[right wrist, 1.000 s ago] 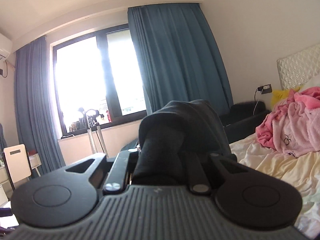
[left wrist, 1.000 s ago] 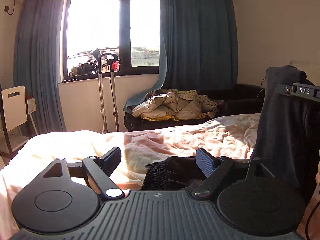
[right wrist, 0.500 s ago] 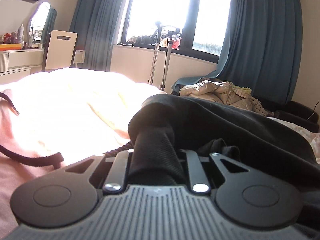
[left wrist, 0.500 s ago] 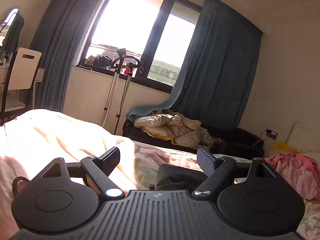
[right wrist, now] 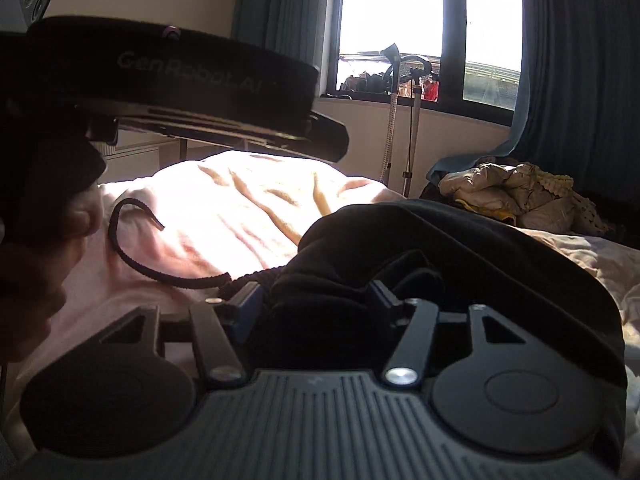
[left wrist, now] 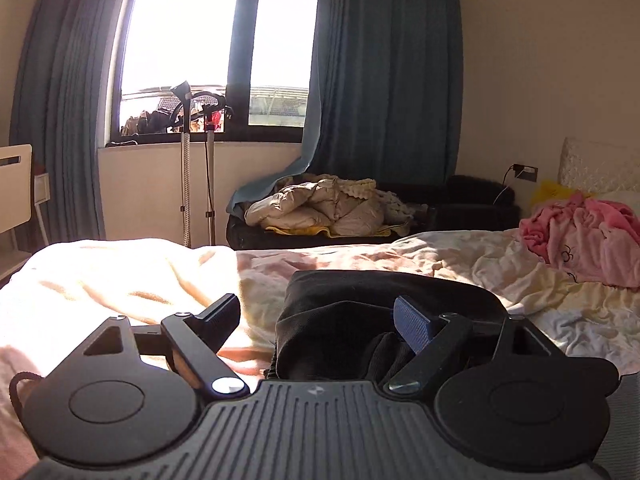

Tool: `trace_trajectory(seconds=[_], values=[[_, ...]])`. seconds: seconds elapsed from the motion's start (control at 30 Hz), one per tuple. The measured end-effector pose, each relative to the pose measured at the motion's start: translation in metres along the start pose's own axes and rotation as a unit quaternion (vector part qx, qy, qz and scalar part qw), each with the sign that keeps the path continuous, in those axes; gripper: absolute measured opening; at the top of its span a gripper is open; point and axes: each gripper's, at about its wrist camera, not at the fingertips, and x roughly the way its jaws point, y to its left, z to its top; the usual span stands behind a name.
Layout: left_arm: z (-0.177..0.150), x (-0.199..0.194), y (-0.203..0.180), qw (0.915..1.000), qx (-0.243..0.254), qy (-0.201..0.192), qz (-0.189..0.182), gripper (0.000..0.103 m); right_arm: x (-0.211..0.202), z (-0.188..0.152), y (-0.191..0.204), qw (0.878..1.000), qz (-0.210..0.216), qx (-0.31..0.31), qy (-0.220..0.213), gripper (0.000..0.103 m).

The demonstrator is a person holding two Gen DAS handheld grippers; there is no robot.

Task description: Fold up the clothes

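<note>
A black garment (left wrist: 372, 300) lies bunched on the bed (left wrist: 120, 280), with a black drawstring (right wrist: 132, 256) trailing off to the left on the sheet. My left gripper (left wrist: 320, 318) is open; the cloth's left edge sits between its fingers and its right blue pad (left wrist: 412, 324) rests against the cloth. My right gripper (right wrist: 316, 300) is open, its fingers spread a little either side of a fold of the same black garment (right wrist: 460, 248). The left gripper's body (right wrist: 180, 80) hangs close above on the left in the right wrist view.
A pink garment pile (left wrist: 584, 236) lies at the bed's right by the headboard (left wrist: 592, 164). A dark sofa with a beige quilt (left wrist: 320, 212) stands under the window. A garment steamer stand (left wrist: 188, 160) and a white chair (left wrist: 14, 184) stand at left.
The black garment was held up in my shut right gripper; it has come down onto the bed and the right fingers have spread apart. The left gripper stayed open over the cloth's edge.
</note>
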Motion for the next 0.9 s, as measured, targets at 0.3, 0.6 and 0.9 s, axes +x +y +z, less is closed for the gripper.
trace_trajectory(seconds=[0.3, 0.6, 0.9], values=[[-0.014, 0.001, -0.044, 0.9965, 0.057, 0.022, -0.057, 0.089, -0.084, -0.033, -0.089, 0.986, -0.122, 0.117, -0.017, 0.070], [-0.041, 0.025, -0.069, 0.9925, 0.073, 0.051, -0.084, 0.090, -0.063, -0.066, -0.112, 0.978, -0.159, 0.137, 0.019, 0.070], [-0.038, 0.044, -0.064, 0.9903, -0.022, 0.057, -0.125, 0.092, -0.044, -0.067, -0.108, 0.988, -0.128, 0.083, 0.031, 0.071]])
